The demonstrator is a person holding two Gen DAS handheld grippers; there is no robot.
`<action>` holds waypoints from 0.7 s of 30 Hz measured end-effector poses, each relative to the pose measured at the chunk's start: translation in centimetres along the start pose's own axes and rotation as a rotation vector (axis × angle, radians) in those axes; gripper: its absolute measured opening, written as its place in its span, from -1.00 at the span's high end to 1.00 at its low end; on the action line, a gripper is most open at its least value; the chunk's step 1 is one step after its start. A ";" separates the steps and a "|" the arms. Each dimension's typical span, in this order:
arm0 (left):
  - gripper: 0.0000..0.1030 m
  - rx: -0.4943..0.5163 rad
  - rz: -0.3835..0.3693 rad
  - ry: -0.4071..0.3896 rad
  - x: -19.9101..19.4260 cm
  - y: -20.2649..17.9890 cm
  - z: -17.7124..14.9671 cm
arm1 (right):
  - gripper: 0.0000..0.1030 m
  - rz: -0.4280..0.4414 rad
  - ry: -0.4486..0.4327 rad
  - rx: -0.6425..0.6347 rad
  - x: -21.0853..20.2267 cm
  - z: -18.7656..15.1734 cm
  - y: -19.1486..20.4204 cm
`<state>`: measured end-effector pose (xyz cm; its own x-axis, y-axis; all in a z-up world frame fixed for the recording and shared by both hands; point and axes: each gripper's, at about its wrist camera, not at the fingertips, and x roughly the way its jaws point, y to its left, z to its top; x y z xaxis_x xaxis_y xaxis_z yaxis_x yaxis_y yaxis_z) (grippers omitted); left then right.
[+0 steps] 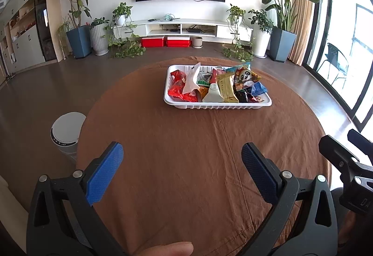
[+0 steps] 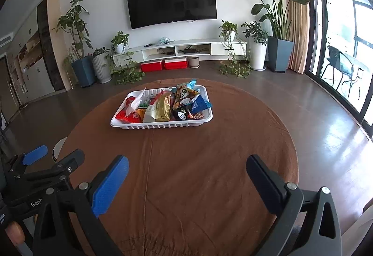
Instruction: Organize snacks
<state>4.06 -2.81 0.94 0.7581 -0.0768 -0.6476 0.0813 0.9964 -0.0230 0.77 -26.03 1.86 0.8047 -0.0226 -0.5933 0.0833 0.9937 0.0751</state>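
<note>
While both grippers' fingers (image 1: 105, 173) (image 2: 109, 186) gape empty, colourful crinkled snack packets (image 1: 216, 84) lie heaped in the ribbed white tray (image 1: 218, 105)

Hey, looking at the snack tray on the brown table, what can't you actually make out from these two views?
- Packet labels in the white tray: too small in both wrist views.
- Lower packets: buried under the gold packet and panda packet.
- Right tongs: in the left wrist view only part shows, cut off by the right edge.
- White round appliance: partly hidden behind the table's edge.
</note>
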 end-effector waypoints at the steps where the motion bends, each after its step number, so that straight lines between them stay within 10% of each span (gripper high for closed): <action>1: -0.99 -0.001 -0.004 0.004 0.1 0.0 0.0 | -1.00 0.002 0.002 0.001 -0.1 0.0 0.0; 21: -0.99 -0.005 -0.011 0.025 0.7 0.1 -0.5 | -1.00 0.000 0.031 -0.003 0.1 -0.1 0.1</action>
<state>4.23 -2.76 0.08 0.7406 -0.0869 -0.6663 0.0862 0.9957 -0.0340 0.79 -25.91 1.74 0.7860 -0.0195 -0.6179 0.0818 0.9940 0.0728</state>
